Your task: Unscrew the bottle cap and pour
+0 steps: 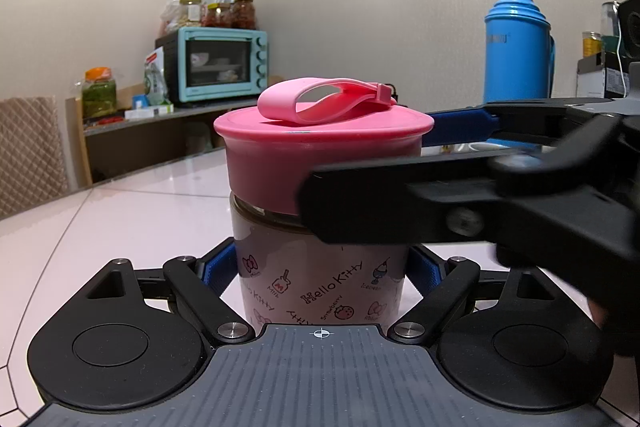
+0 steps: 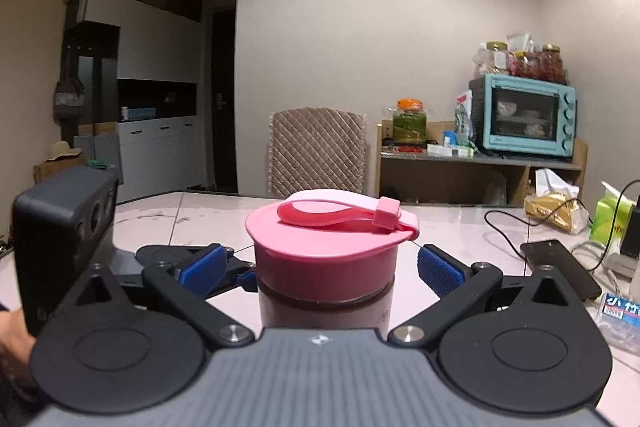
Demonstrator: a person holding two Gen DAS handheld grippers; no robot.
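Note:
A Hello Kitty printed bottle (image 1: 320, 291) stands upright on the pale table. Its wide pink cap (image 1: 280, 167) with a looped pink strap (image 1: 320, 99) sits on top. My left gripper (image 1: 320, 267) is shut on the bottle's body, with a blue pad on each side of it. My right gripper (image 2: 324, 263) comes in level at cap height and is open. Its blue pads (image 2: 440, 267) flank the pink cap (image 2: 324, 247), and a narrow gap shows on the left side. In the left wrist view the right gripper (image 1: 372, 163) reaches in from the right, one finger in front of the cap and one behind.
A blue thermos (image 1: 516, 39) stands at the back right. A black phone (image 2: 560, 267), cables (image 2: 508, 231) and snack packs (image 2: 556, 207) lie on the table (image 2: 200, 215) to the right. A padded chair (image 2: 318, 151) and a shelf with a teal oven (image 2: 524, 115) stand beyond the far edge.

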